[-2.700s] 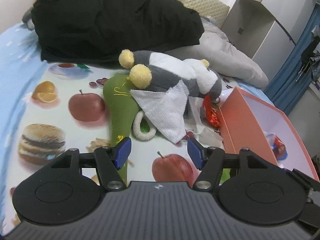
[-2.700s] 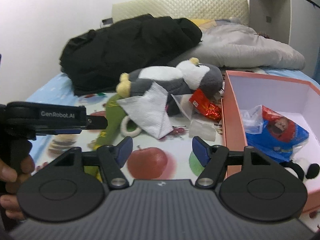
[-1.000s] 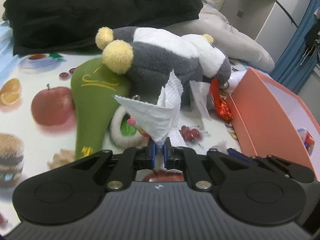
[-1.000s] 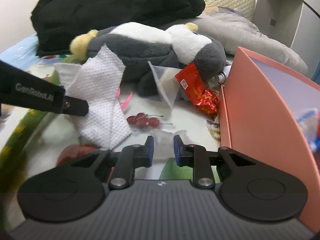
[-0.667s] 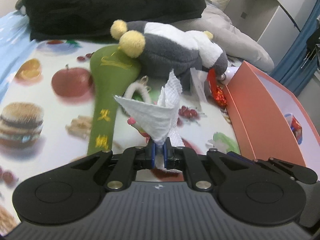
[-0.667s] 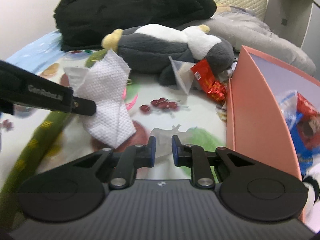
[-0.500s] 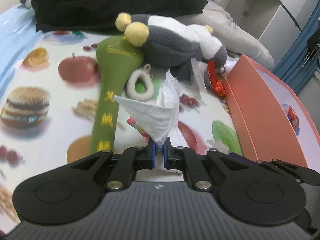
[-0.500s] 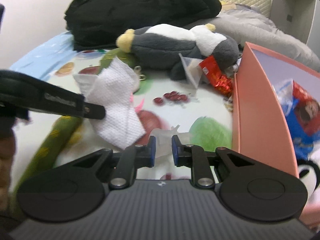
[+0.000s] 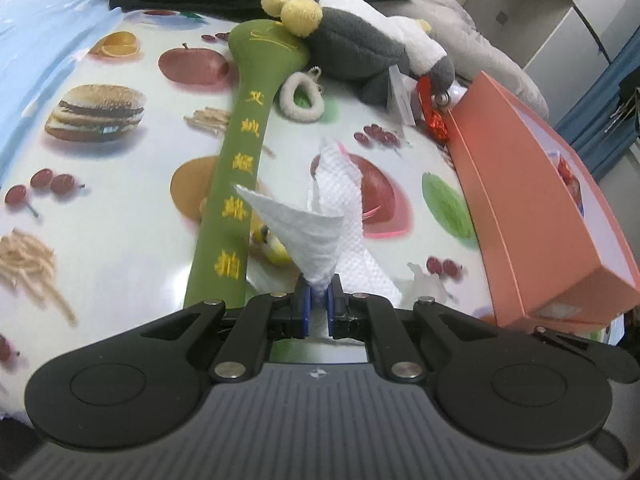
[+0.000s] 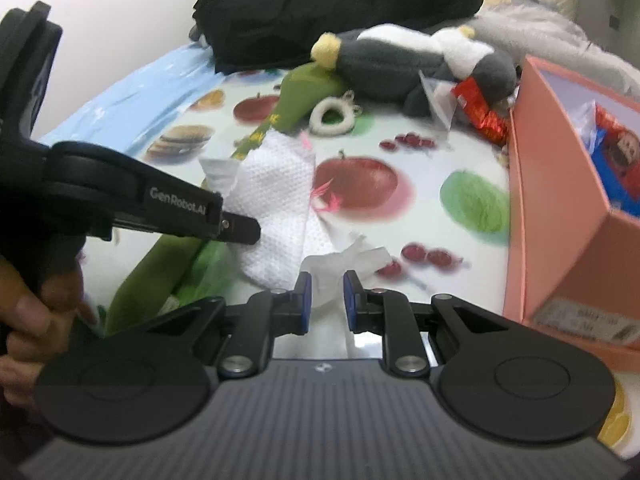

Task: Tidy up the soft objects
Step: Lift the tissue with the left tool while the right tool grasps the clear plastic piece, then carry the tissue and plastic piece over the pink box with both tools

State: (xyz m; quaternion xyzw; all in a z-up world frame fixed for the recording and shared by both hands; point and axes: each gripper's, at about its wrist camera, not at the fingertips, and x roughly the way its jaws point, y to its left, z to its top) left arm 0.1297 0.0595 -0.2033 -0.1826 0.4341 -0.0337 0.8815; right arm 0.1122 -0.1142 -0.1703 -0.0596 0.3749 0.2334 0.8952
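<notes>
The left gripper (image 9: 318, 307) is pinching a white paper towel (image 9: 316, 232) between its blue pads, with the jaws nearly together and the sheet fanning up and away from the tips. Compared with a second ago, when the towel was being lifted just in front of the plush penguin (image 9: 372, 46), the towel is now being carried toward the near edge of the fruit-print bedsheet (image 9: 120, 184), and the green stuffed mallet (image 9: 240, 168) and the fluffy white ring (image 9: 302, 98) are now lying exposed and well apart from it.

The right gripper (image 10: 324, 298) is holding a crumpled clear plastic wrapper (image 10: 344, 260); its jaws are standing at a narrow gap around the wrapper's near end, a little wider than half a second ago, so the grip may be loosening or may only be light. In the right wrist view the left gripper (image 10: 240, 230) is showing from the side, with the towel (image 10: 276, 200) hanging from it just left of the wrapper.

Judging from this, both scraps are cleared off the soft toys, which leaves the penguin, the mallet and the ring free to be gathered. The orange box (image 10: 560, 184) on the right, already holding a blue and red packet (image 10: 616, 152), looks the likely place for them; a red foil wrapper (image 10: 480, 114) is lying against the penguin's head beside the box's far corner.
</notes>
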